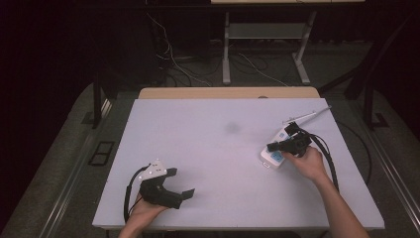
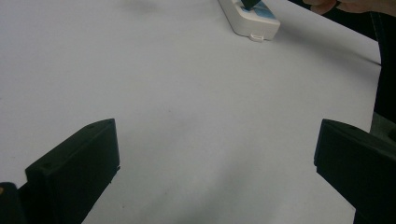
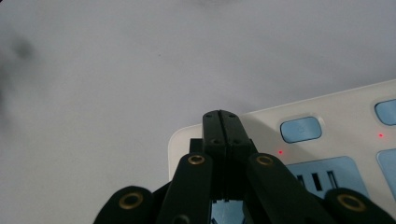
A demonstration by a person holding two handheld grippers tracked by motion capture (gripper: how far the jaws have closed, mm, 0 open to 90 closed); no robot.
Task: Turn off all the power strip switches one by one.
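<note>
A white power strip (image 1: pixel 275 151) with blue buttons and sockets lies at the table's right side. My right gripper (image 1: pixel 273 147) hovers over its near end, jaws pressed together with nothing between them. In the right gripper view the shut tips (image 3: pixel 226 122) sit above the strip's corner (image 3: pixel 187 140), beside a blue button (image 3: pixel 301 129) and small red lights. The left gripper (image 1: pixel 183 182) rests at the front left of the table, held by a hand, jaws wide apart. In the left gripper view its fingers (image 2: pixel 77 165) frame bare table, with the power strip (image 2: pixel 247 17) far ahead.
The white table top (image 1: pixel 208 148) spreads between the two grippers. A thin metal rod (image 1: pixel 307 117) lies at the back right, beyond the strip. Black cables trail from the right gripper over the table's right edge. A faint dark smudge (image 1: pixel 232 128) marks the centre back.
</note>
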